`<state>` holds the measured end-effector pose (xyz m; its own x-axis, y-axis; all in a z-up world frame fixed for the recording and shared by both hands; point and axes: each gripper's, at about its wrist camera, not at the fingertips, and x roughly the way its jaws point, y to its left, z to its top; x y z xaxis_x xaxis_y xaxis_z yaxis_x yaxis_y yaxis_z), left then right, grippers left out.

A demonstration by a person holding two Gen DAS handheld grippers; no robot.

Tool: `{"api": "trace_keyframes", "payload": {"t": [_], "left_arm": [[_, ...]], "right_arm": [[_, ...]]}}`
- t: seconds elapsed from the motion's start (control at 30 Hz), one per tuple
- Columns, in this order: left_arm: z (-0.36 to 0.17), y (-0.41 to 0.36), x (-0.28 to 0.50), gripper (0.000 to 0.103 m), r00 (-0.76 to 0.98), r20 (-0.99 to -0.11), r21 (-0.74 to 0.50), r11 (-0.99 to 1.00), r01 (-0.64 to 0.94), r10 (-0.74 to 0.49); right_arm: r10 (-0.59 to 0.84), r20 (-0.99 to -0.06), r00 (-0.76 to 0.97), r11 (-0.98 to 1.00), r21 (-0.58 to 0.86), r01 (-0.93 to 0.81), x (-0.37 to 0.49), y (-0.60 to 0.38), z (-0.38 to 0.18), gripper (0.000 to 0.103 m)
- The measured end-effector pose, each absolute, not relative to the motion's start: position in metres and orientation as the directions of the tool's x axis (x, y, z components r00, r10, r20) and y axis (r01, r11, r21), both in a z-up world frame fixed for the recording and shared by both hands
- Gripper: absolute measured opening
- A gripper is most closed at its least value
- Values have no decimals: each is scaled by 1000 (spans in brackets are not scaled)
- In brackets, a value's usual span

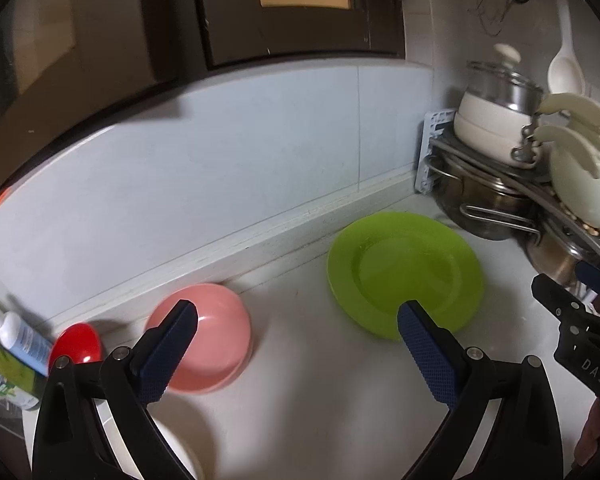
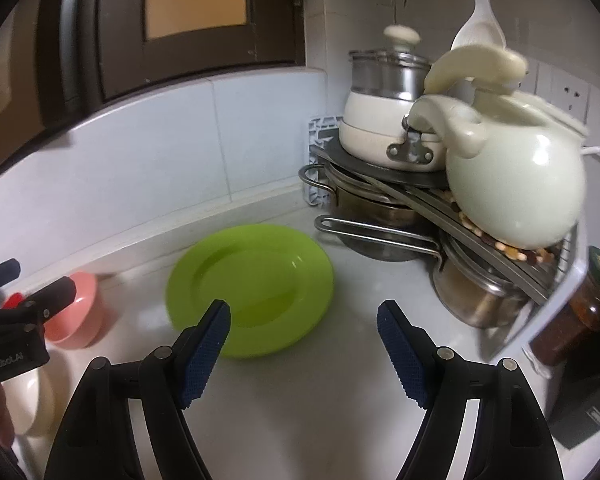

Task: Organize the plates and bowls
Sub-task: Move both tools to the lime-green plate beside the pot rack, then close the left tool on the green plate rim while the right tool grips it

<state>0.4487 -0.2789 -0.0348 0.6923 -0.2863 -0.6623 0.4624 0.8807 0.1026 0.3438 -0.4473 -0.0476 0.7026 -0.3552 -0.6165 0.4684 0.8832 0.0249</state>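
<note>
Right gripper [image 2: 304, 320], fingers apart and empty: approach round lime-green plastic plate [image 2: 252, 288] low, pinching its near rim squarely.

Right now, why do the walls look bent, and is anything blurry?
Left wrist view: the fisheye lens bows the tiled wall; the green plate is fairly sharp. Right wrist view: the same bowing; the plate and white kettle look smeared.

Left wrist view: white bowl [image 1: 176, 452] at bottom edge, mostly hidden behind gripper finger; green box [image 1: 0, 364] cut off at left edge, label blurred.
</note>
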Motion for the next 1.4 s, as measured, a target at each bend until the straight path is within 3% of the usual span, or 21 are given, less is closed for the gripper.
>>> {"api": "trace_keyframes", "payload": {"t": [0.57, 0.9, 1.4], "left_arm": [[-116, -346, 541, 95, 603, -765, 109, 877, 468, -227], [-152, -366, 578, 82, 511, -826, 37, 882, 470, -238], [-162, -376, 594, 56, 413, -870, -38, 874, 485, -267]], "right_arm": [[-314, -737, 599, 867, 35, 497, 435, -510, -126, 76], [-299, -768, 566, 859, 42, 511, 455, -522, -146, 75], [-223, -815, 536, 857, 99, 506, 473, -540, -165, 55]]}}
